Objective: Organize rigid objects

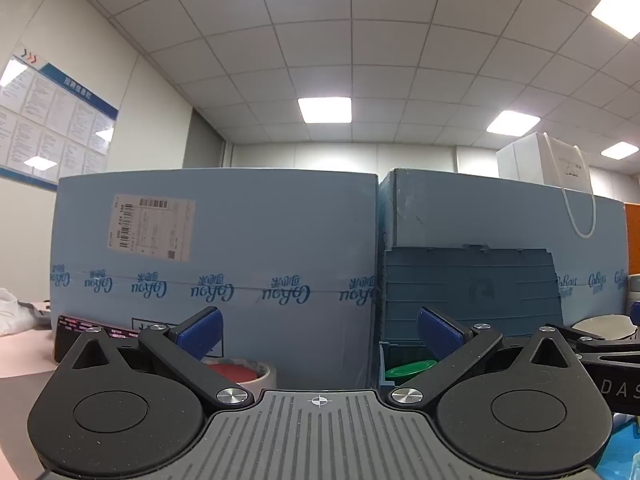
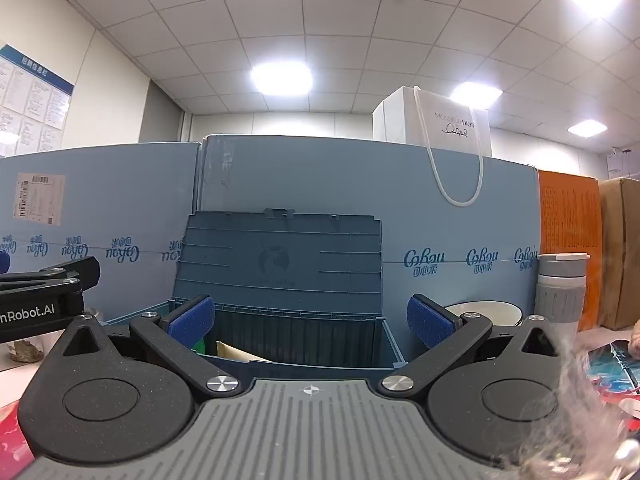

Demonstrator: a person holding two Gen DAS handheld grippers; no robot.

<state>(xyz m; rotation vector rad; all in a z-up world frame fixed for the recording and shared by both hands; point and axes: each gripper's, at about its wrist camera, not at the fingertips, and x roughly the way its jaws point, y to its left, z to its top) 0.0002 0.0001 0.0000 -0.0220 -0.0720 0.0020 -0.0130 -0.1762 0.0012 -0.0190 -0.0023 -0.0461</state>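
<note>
We see a pale worktop (image 1: 24,364) at the lower left of the left wrist view. On it a roll of tape (image 1: 244,372) with a red core lies flat, near a dark flat box (image 1: 96,332) with a red label. Two tall blue cartons (image 1: 240,248) stand along the back. In front of them sits a dark blue storage bin (image 2: 304,344), its lid (image 2: 280,264) raised upright against the right carton. To its right we find a white bowl (image 2: 492,314) and a grey tumbler (image 2: 560,292), just beside each other, then an orange box (image 2: 568,248).
</note>
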